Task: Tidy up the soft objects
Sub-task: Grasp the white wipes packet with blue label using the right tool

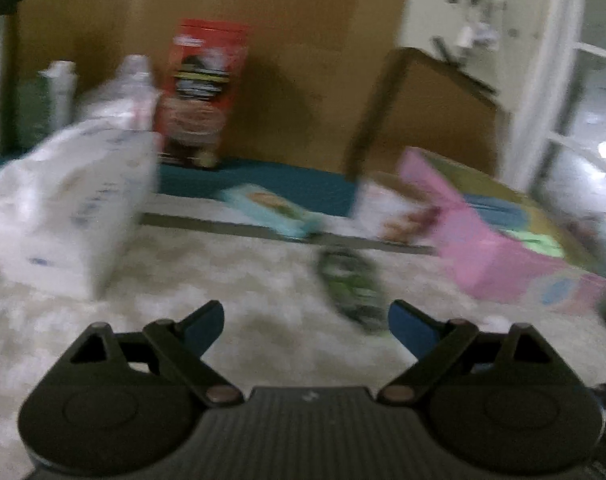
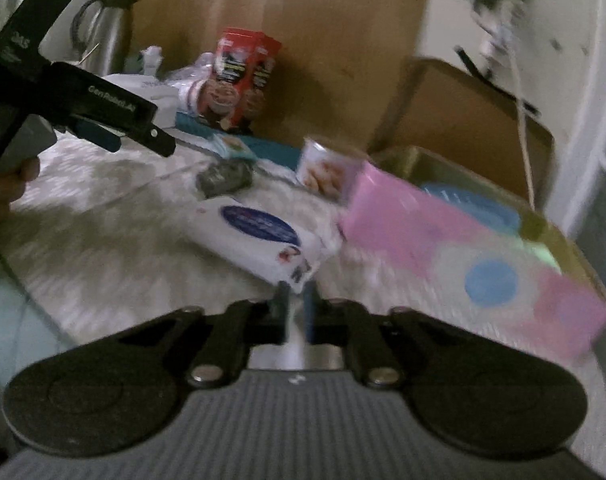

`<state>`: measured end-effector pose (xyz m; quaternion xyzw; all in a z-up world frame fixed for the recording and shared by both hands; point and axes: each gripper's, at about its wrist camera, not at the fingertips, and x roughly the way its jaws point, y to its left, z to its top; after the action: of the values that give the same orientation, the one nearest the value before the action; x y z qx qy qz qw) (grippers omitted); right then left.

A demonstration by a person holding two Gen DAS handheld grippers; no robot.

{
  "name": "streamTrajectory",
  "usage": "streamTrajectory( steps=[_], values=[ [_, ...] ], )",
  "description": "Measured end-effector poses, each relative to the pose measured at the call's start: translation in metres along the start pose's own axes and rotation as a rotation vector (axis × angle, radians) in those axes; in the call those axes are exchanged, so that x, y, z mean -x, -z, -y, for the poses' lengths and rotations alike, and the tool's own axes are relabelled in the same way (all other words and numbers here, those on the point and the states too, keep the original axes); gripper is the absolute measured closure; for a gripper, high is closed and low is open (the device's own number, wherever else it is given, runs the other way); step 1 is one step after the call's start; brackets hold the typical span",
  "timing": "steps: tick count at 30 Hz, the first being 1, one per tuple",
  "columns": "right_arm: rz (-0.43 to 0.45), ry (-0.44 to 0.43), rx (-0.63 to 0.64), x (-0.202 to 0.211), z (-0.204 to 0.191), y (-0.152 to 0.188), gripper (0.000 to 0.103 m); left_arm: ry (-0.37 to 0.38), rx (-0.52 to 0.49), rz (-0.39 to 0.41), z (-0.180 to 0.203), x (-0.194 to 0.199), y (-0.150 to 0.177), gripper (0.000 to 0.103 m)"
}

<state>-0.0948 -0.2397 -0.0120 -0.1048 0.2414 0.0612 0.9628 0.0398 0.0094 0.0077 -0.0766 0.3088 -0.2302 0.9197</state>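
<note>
A: Item one, white soft wipes pack with blue oval label [image 2: 259,236]?
B: Lies on the pale patterned bed cover [image 2: 103,216], just left of the pink cardboard box [image 2: 443,248]; its near corner is pinched in the right gripper [image 2: 295,304], jaws clamped on it.

A: Item two, dark green-patterned soft pouch [image 1: 353,288]?
B: Left of the same pink box, just ahead of the left gripper [image 1: 306,320], nearer its right finger; jaws wide apart, holding nothing.

A: Image quality?
B: Blurred.
</note>
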Motion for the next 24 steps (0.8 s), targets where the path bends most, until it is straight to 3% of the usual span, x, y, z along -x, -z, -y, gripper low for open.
streamTrajectory(
  steps=[3, 6, 8, 10, 11, 15, 19, 20, 21, 22, 23, 24],
  values=[
    [-0.002, -0.003, -0.083, 0.006, 0.016, 0.007, 0.094, 0.135, -0.023, -0.048, 0.029, -0.004, 0.003, 0.01],
    [0.002, -0.028, -0.164, 0.004, 0.029, 0.006, 0.09, 0.114, -0.087, -0.098, 0.055, -0.01, 0.006, 0.01],
    [0.012, -0.109, -0.246, 0.005, 0.041, 0.004, 0.084, 0.084, -0.084, -0.146, 0.059, -0.015, 0.006, 0.009],
    [0.021, -0.183, -0.283, 0.005, 0.044, 0.003, 0.044, 0.08, -0.038, -0.183, 0.054, -0.02, 0.006, 0.008],
    [0.028, -0.208, -0.282, 0.002, 0.044, 0.0, 0.038, 0.081, -0.009, -0.203, 0.051, -0.024, 0.006, 0.007],
    [0.014, -0.221, -0.166, -0.012, 0.027, -0.008, 0.037, 0.092, 0.022, -0.224, 0.05, -0.027, 0.005, 0.007],
    [-0.068, -0.246, -0.059, -0.046, 0.012, -0.015, 0.037, 0.107, -0.028, -0.231, 0.067, -0.038, 0.007, 0.008],
    [-0.066, -0.266, -0.075, -0.05, 0.013, -0.016, 0.037, 0.097, -0.052, -0.228, 0.074, -0.04, 0.008, 0.01],
    [-0.078, -0.298, -0.101, -0.055, 0.014, -0.019, 0.037, 0.117, -0.071, -0.235, 0.082, -0.039, 0.009, 0.021],
    [-0.077, -0.31, -0.111, -0.056, 0.014, -0.021, 0.039, 0.141, -0.086, -0.247, 0.089, -0.038, 0.011, 0.02],
    [-0.073, -0.307, -0.109, -0.056, 0.01, -0.022, 0.049, 0.122, -0.108, -0.242, 0.095, -0.036, 0.012, 0.02],
    [-0.068, -0.295, -0.101, -0.054, 0.008, -0.022, 0.049, 0.108, -0.137, -0.242, 0.099, -0.036, 0.014, 0.02]
  ],
)
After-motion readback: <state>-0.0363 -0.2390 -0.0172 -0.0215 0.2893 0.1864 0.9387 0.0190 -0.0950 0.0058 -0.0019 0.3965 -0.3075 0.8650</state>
